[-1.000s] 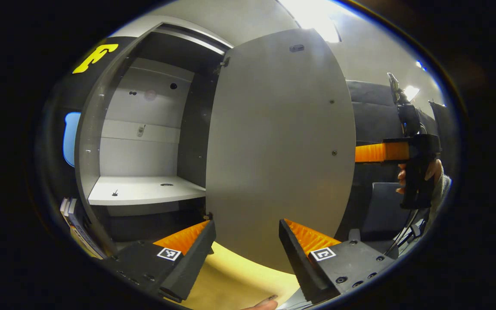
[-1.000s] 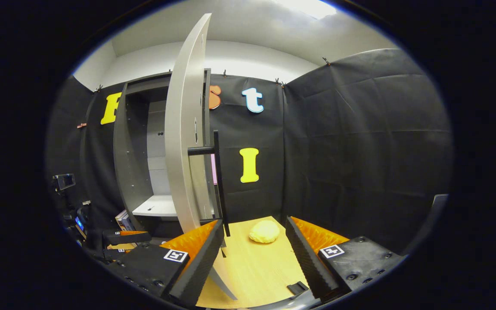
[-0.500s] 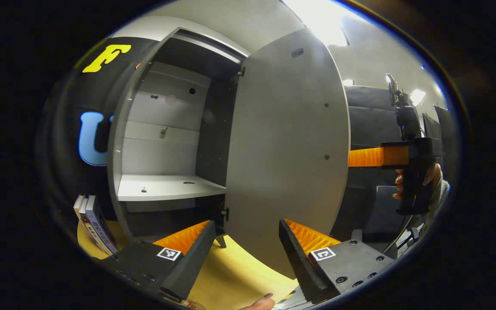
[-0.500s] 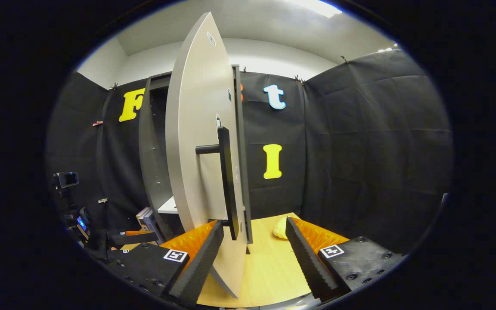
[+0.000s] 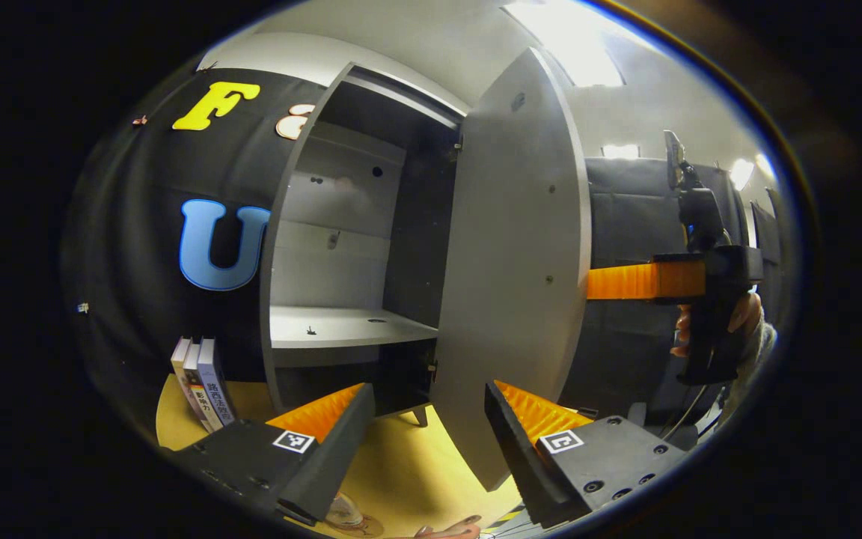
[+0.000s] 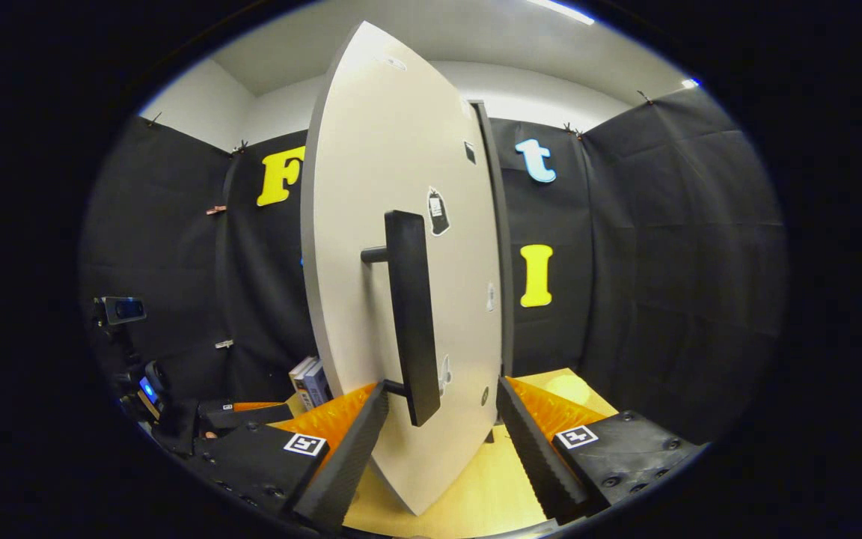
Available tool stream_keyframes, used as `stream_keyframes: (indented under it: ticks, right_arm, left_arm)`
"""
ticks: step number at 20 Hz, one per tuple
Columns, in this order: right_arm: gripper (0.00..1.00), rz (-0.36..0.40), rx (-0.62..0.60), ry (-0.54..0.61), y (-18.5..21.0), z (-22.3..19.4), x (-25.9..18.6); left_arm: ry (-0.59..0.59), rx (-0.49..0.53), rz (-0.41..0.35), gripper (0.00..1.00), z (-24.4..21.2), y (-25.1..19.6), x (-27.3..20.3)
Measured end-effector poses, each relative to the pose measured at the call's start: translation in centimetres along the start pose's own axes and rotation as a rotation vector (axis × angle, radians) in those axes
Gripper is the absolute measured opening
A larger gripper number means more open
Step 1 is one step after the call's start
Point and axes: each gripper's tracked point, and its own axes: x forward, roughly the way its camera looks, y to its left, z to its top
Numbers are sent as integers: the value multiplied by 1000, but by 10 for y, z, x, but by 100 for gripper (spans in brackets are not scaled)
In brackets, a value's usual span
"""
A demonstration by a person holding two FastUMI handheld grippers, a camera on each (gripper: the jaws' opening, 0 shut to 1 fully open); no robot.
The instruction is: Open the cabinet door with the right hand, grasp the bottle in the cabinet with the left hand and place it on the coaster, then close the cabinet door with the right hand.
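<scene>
In the left gripper view the cabinet door [image 5: 513, 277] swings half open, blocking the right side of the cabinet [image 5: 349, 247], whose one visible shelf [image 5: 341, 327] carries no bottle that can be made out. Three books [image 5: 200, 382] lean just left of the cabinet on the table [image 5: 401, 479]. The left gripper [image 5: 429, 438] hangs with fingers apart, gripping nothing. In the right gripper view the right gripper [image 6: 442, 442] is spread too, the door's one handle [image 6: 410, 314] between its fingers, untouched.

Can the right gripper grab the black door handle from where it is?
Probably yes. The right gripper is open, and the handle stands just ahead between its fingers with nothing in between.
</scene>
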Motion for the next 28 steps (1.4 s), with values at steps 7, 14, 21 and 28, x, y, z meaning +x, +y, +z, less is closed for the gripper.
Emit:
stream_keyframes:
  ticks: [7, 14, 21, 28]
  right_arm:
    - [97, 135, -19, 18, 38, -5, 19]
    - [96, 125, -27, 19, 8, -9, 27]
    - [96, 222, 20, -38, -12, -14, 59]
    - [96, 289, -52, -94, -24, -5, 69]
  left_arm:
    - [2, -33, 58, 93, -4, 24, -10]
    - [-21, 52, 143, 93, 6, 27, -16]
    - [-18, -60, 298, 93, 2, 18, 16]
    - [-95, 14, 465, 93, 57, 21, 38]
